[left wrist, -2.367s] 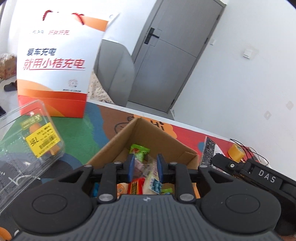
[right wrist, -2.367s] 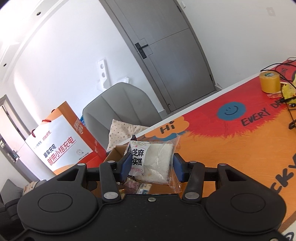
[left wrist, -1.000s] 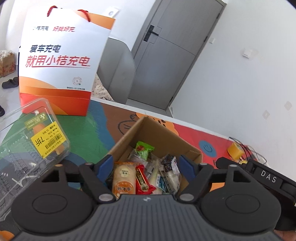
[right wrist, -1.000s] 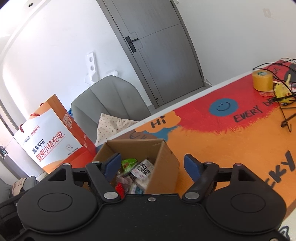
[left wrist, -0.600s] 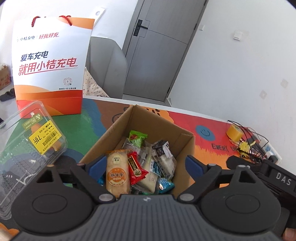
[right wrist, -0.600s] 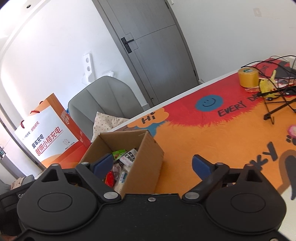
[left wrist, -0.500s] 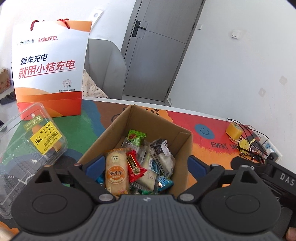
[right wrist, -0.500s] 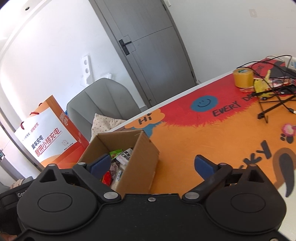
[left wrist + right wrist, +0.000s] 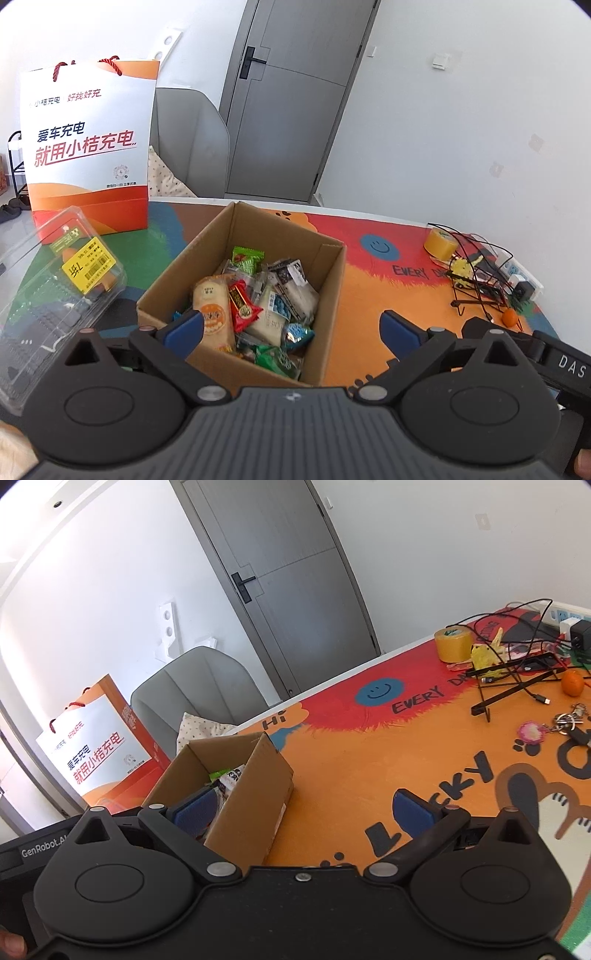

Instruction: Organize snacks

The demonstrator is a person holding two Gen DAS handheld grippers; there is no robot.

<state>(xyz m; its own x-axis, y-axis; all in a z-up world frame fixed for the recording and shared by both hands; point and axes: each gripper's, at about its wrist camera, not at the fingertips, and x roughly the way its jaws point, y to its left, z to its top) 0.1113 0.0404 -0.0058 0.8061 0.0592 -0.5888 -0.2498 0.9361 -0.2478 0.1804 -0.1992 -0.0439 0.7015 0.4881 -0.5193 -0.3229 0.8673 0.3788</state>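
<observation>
From the left wrist, our left gripper [image 9: 291, 328] has just spread wide, empty, above the snacks [image 9: 255, 302] in the box [image 9: 332, 280]. From the right wrist, our right gripper [image 9: 308, 808] likewise opened, empty, beside the box [image 9: 255, 794].

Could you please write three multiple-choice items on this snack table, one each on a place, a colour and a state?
1. Where do the snack packets lie?
A. In the cardboard box
B. In the clear plastic container
C. Beside the tape roll

2. What colour is the smiley face on the table mat?
A. Green
B. Blue
C. White

3. How does the right gripper stand?
A. Shut on a packet
B. Shut on nothing
C. Open, holding nothing

Answers:
1 A, the packets are piled inside the box.
2 B, the face is a blue disc on red.
3 C, its blue pads stand wide apart and bare.
</observation>
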